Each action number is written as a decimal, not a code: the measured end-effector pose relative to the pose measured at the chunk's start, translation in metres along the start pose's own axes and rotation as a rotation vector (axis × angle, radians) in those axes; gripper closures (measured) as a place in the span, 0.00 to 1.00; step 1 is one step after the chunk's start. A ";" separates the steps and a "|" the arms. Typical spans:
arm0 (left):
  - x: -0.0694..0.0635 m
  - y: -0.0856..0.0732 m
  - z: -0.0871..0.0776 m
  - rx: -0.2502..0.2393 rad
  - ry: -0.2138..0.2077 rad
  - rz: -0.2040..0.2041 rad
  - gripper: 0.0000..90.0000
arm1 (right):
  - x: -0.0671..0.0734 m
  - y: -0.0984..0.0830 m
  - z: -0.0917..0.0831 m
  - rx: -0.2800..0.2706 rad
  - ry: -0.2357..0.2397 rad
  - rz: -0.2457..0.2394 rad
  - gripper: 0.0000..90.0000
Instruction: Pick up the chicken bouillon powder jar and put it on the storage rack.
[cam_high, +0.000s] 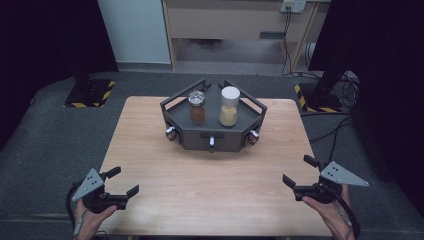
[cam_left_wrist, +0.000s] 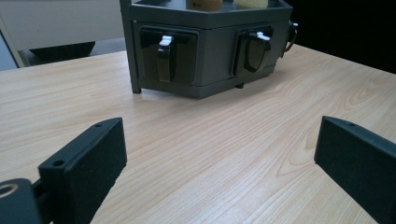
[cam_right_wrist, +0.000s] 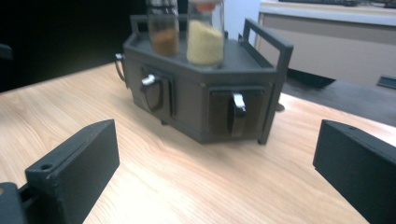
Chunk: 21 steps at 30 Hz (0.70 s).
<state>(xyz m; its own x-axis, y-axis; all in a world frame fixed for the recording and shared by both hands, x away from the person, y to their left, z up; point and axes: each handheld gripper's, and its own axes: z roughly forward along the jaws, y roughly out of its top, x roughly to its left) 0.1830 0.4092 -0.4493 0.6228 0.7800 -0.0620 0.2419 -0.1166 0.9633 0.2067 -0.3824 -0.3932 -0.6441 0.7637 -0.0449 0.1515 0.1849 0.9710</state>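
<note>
A dark grey hexagonal rack (cam_high: 212, 131) with railings stands at the far middle of the wooden table (cam_high: 210, 190). On its top stand two jars: a brown-spice jar with a metal lid (cam_high: 197, 108) and a yellow-grain jar with a white lid (cam_high: 229, 107). Small metal handles (cam_high: 211, 142) show on its front faces. My left gripper (cam_high: 122, 182) hovers open at the near left corner, and my right gripper (cam_high: 298, 172) hovers open at the near right. Both point toward the rack (cam_left_wrist: 205, 51) (cam_right_wrist: 205, 93), well short of it, with nothing between the jaws.
Bare wood lies between the grippers and the rack. Grey carpet surrounds the table. A pale cabinet (cam_high: 235, 20) stands behind, and black stand bases with yellow hazard stripes (cam_high: 90, 92) sit at the far left and far right. Cables (cam_high: 330, 135) trail on the right floor.
</note>
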 end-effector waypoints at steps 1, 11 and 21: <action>0.000 0.000 0.000 0.000 0.001 0.000 0.01 | 0.000 -0.002 0.000 0.003 0.001 0.003 0.01; -0.001 -0.001 -0.001 -0.015 0.008 0.001 0.01 | 0.008 -0.024 0.003 -0.001 -0.022 0.018 0.01; -0.001 -0.002 -0.001 -0.017 0.010 0.001 0.01 | 0.010 -0.040 0.008 0.002 -0.016 0.034 0.01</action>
<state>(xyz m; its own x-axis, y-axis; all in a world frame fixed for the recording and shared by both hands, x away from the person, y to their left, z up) 0.1812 0.4095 -0.4504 0.6156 0.7859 -0.0589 0.2291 -0.1069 0.9675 0.1999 -0.3775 -0.4344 -0.6263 0.7794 -0.0159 0.1742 0.1599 0.9716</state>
